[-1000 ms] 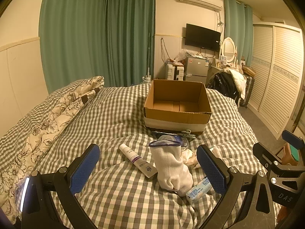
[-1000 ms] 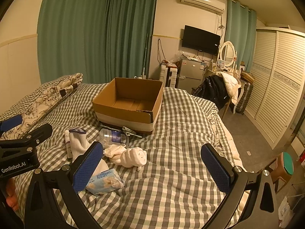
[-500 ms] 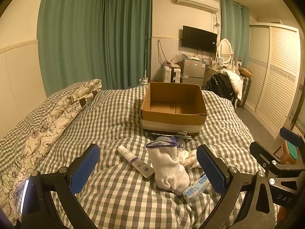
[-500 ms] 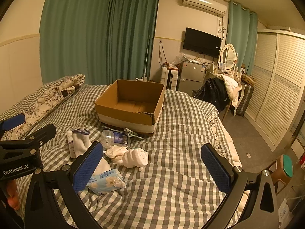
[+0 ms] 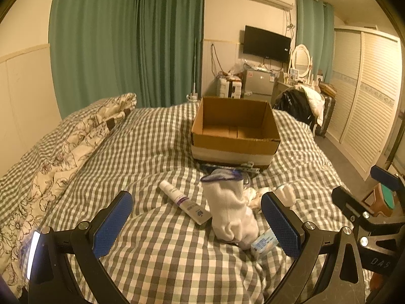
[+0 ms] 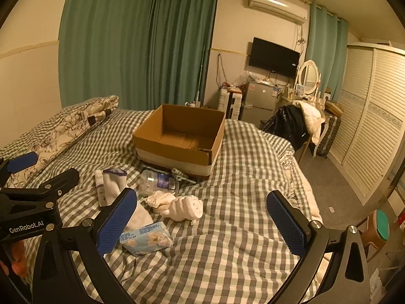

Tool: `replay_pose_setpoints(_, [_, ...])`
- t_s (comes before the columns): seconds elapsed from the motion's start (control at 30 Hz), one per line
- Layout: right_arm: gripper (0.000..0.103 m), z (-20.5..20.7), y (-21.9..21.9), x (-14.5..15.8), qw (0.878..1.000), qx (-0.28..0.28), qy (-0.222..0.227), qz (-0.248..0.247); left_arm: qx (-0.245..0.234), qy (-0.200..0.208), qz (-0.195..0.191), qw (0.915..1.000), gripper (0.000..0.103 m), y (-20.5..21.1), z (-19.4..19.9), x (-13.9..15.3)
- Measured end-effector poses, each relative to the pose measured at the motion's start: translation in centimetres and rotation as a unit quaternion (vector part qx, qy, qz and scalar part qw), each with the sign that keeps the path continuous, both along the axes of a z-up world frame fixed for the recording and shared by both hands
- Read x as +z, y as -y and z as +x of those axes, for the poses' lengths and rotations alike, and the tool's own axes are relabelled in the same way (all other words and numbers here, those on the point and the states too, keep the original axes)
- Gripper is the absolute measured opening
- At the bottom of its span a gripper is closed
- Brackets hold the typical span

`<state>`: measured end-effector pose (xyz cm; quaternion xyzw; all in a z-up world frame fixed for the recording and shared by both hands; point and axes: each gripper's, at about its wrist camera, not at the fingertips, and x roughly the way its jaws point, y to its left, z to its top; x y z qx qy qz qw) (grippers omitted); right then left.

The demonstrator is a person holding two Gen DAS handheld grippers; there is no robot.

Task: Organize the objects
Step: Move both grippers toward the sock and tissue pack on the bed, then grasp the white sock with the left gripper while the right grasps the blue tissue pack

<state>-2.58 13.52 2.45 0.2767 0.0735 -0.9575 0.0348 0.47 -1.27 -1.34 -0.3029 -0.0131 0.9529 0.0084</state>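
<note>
An open, empty cardboard box stands mid-bed; it also shows in the right wrist view. In front of it lie a white sock, a white tube, a tissue pack, a white pig-like toy, a clear bottle and a metal clip. My left gripper is open and empty above the tube and sock. My right gripper is open and empty, over the bed just right of the tissue pack and toy.
The checked bedcover is rumpled. A floral quilt lies along the left. The bed's right edge drops to the floor by a louvered wardrobe. A chair with clothes and a stool stand to the right.
Both grippers have pulled back and risen slightly, so the box and objects look a little farther away. Nothing on the bed has moved. Both grippers stay open.
</note>
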Motion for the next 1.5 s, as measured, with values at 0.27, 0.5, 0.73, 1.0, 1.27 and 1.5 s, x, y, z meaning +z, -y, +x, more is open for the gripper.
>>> replay_pose_setpoints(0.27, [0.103, -2.6, 1.9, -5.2, 0.996, 0.033, 0.078, 0.009, 0.015, 0.052, 0.001, 0.9985, 0.103, 1.7, -1.7, -3.5])
replay_pose_setpoints(0.5, [0.103, -5.0, 4.0, -10.2, 0.985, 0.064, 0.156, 0.031, 0.025, 0.083, 0.004, 0.9962, 0.103, 2.8, -3.0, -5.9])
replay_pose_setpoints(0.73, [0.103, -5.6, 6.3, -12.3, 0.975, 0.118, 0.186, 0.037, 0.023, 0.101, 0.004, 0.9946, 0.103, 2.7, -3.7, -7.0])
replay_pose_setpoints(1.0, [0.076, -6.0, 5.7, -12.7, 0.971, 0.129, 0.201, 0.013, 0.022, 0.100, -0.004, 0.9948, 0.102, 1.9, -3.4, -6.5])
replay_pose_setpoints(1.27, [0.075, -3.6, 1.9, -7.1, 0.989, 0.094, 0.118, 0.005, -0.020, 0.113, 0.006, 0.9933, 0.096, -1.3, -4.7, -6.3])
replay_pose_setpoints(1.5, [0.075, -4.5, -1.8, -6.3, 0.992, 0.061, 0.113, -0.015, -0.053, 0.127, -0.010, 0.9905, 0.076, -4.8, -7.6, -7.4])
